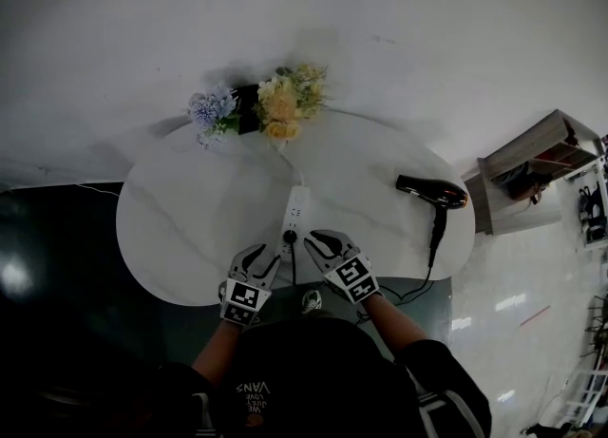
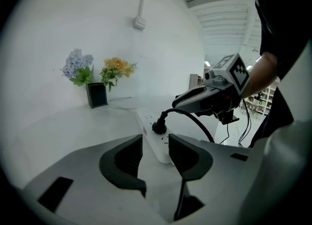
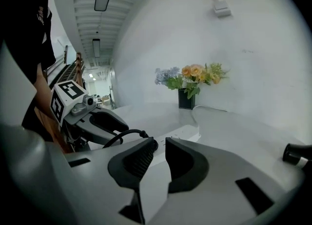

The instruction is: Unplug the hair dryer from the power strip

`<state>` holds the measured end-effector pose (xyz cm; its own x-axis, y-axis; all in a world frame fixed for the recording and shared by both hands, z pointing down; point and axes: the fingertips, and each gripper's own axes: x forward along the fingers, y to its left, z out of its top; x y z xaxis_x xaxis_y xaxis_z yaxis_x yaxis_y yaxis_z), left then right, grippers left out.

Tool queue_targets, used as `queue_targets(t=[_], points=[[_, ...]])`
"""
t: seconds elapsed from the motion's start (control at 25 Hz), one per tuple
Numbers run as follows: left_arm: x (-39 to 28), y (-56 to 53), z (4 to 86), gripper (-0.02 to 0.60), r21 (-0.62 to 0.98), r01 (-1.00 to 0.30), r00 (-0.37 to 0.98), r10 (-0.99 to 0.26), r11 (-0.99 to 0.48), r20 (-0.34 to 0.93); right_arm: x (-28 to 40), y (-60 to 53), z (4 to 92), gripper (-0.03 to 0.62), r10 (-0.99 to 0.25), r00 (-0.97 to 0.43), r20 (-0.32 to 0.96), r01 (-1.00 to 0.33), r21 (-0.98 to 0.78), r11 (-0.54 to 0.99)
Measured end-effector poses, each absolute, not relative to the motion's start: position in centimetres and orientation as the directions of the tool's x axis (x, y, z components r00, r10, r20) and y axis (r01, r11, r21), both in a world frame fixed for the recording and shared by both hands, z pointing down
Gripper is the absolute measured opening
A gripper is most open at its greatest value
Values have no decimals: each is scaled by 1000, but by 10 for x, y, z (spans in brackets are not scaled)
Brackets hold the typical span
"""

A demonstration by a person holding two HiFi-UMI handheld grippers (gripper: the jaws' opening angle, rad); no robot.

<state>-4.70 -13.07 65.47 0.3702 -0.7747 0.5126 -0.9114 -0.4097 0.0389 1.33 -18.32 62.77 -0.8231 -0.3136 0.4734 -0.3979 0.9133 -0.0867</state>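
A round white desk [image 1: 180, 222] stands by a white wall. At the far edge sits a bunch of flowers [image 1: 275, 104] in a dark vase [image 1: 248, 109]. A white power strip [image 1: 296, 210] lies in the middle of the desk, and its thin white wire [image 1: 288, 162] runs up toward the flowers.

The hair dryer [image 1: 432, 192] is black. It lies on the right side of the desk, well apart from the power strip. Its black cord [image 1: 437, 237] goes off the near edge of the desk. A black plug [image 1: 290, 235] sits pushed into the near end of the power strip.

The person holds both tools close to that end. The left tool [image 1: 266, 257] is just left of the power strip. Its jaws are spread wide, with nothing pinched; in the left gripper view the near end of the strip shows past the gap. The right tool [image 1: 319, 240] is just right of the plug. Its jaws are only a little apart, and nothing is between them. I cannot tell if either tool touches the strip or the plug.
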Motion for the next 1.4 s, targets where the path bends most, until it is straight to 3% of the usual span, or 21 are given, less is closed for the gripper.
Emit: queue_targets(t=[0.44, 0.92, 1.08, 1.4], points=[[-49, -149, 678, 207, 99, -952, 288, -742, -288, 605, -9, -174, 647, 166, -186, -836, 516, -231, -24, 973], [-50, -153, 679, 229, 206, -946, 324, -690, -251, 647, -28, -178, 651, 164, -111, -861, 497, -140, -21, 990], [-50, -151, 680, 227, 210, -942, 332, -665, -260, 669, -31, -174, 650, 113, -92, -873, 480, -116, -20, 993], [-49, -152, 680, 227, 233, -934, 357, -645, -272, 676, -31, -176, 649, 91, -95, -872, 479, -79, 53, 995]])
